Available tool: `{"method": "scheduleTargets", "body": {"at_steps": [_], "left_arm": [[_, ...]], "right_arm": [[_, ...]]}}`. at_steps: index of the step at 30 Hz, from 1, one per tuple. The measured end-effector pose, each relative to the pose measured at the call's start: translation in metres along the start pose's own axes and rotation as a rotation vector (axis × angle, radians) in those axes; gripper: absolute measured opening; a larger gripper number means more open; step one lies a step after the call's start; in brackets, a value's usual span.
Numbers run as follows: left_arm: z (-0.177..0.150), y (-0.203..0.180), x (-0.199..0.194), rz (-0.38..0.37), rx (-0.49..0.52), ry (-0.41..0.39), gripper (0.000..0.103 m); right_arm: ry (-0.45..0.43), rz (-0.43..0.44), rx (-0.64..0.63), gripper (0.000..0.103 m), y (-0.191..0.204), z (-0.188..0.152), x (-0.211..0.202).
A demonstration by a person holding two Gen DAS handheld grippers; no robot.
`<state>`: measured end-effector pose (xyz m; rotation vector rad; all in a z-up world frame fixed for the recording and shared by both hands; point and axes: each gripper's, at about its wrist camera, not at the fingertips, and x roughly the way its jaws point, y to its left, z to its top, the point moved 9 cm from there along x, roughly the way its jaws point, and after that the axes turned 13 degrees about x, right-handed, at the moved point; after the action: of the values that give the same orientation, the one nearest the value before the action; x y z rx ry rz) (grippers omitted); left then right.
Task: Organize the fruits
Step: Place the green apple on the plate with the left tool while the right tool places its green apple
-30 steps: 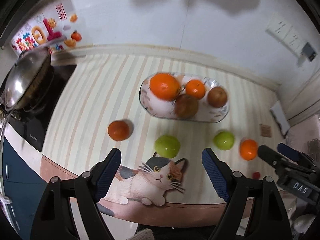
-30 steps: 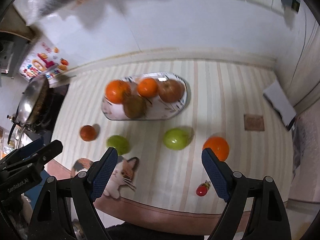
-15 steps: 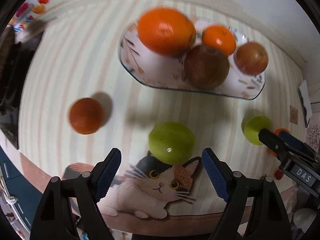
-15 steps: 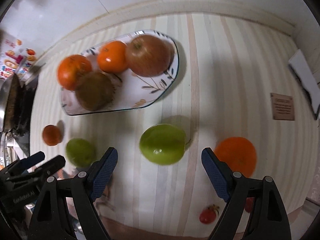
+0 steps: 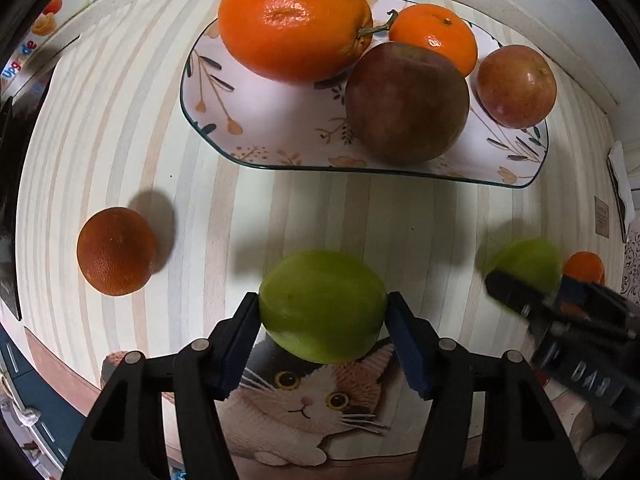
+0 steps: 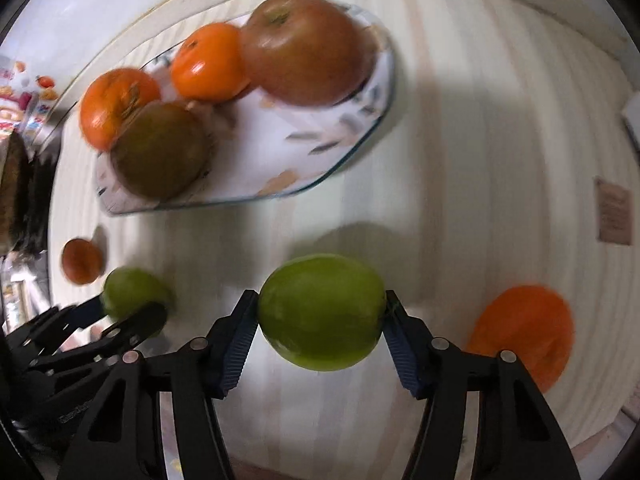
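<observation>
My left gripper (image 5: 322,312) is shut on a green apple (image 5: 322,304) above the cat picture at the table's front edge. My right gripper (image 6: 320,314) is shut on a second green apple (image 6: 320,312); that apple also shows blurred in the left wrist view (image 5: 524,262). A flowered glass plate (image 5: 280,120) behind holds a big orange (image 5: 294,20), a small orange (image 5: 434,36) and two reddish apples (image 5: 406,102). A dark orange (image 5: 116,256) lies loose at the left. Another orange (image 6: 524,328) lies right of the right gripper.
The striped tabletop (image 5: 120,120) runs back to a white wall. A cat picture (image 5: 308,404) marks the front edge. A brown card (image 6: 614,216) lies at the far right. A dark stove area (image 6: 16,184) is at the far left.
Both grippers moved down and forward to the table and closed, each on a green apple. Before, both were open and higher above the fruit.
</observation>
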<state>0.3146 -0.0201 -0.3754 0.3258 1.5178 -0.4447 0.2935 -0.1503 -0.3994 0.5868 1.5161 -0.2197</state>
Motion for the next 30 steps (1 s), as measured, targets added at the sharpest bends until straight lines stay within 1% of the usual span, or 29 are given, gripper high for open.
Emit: {"method": "scheduleTargets", "body": {"at_steps": [3,5,7,9,11,13,16,18,20,23,25,27,30], "left_arm": [[0.005,0.001,0.001,-0.017,-0.010,0.001,0.062],[0.008,0.003,0.002,-0.027,-0.023,0.004,0.061],[0.008,0.004,0.000,-0.023,-0.034,0.004,0.061],[0.009,0.004,-0.007,-0.019,-0.037,-0.014,0.061],[0.010,0.006,-0.018,-0.024,-0.041,-0.037,0.061],[0.012,0.016,-0.040,-0.051,-0.052,-0.069,0.061],[0.029,0.025,-0.073,-0.072,-0.064,-0.131,0.061],[0.042,0.034,-0.087,-0.080,-0.073,-0.164,0.061],[0.058,0.045,-0.095,-0.068,-0.081,-0.179,0.061],[0.076,0.065,-0.089,-0.051,-0.102,-0.171,0.061],[0.086,0.070,-0.077,-0.045,-0.105,-0.148,0.061],[0.086,0.076,-0.064,-0.056,-0.108,-0.123,0.061],[0.088,0.076,-0.051,-0.071,-0.110,-0.090,0.061]], "right_arm": [[-0.023,-0.012,-0.023,0.064,0.006,-0.004,0.001],[-0.021,-0.002,-0.008,0.064,0.008,-0.003,0.001],[-0.014,0.003,-0.003,0.064,0.009,-0.002,0.002],[-0.015,0.004,-0.004,0.063,0.008,0.000,-0.002],[-0.030,0.017,-0.006,0.063,0.008,0.002,-0.011],[-0.044,0.044,0.003,0.063,0.011,0.005,-0.022],[-0.084,0.089,0.016,0.063,0.023,0.015,-0.041],[-0.108,0.107,0.016,0.063,0.031,0.024,-0.050],[-0.127,0.115,0.020,0.063,0.039,0.035,-0.054],[-0.147,0.107,0.028,0.063,0.046,0.052,-0.052],[-0.147,0.099,0.028,0.063,0.049,0.058,-0.049],[-0.143,0.085,0.023,0.064,0.051,0.067,-0.042],[-0.141,0.066,0.012,0.064,0.051,0.071,-0.037]]}}
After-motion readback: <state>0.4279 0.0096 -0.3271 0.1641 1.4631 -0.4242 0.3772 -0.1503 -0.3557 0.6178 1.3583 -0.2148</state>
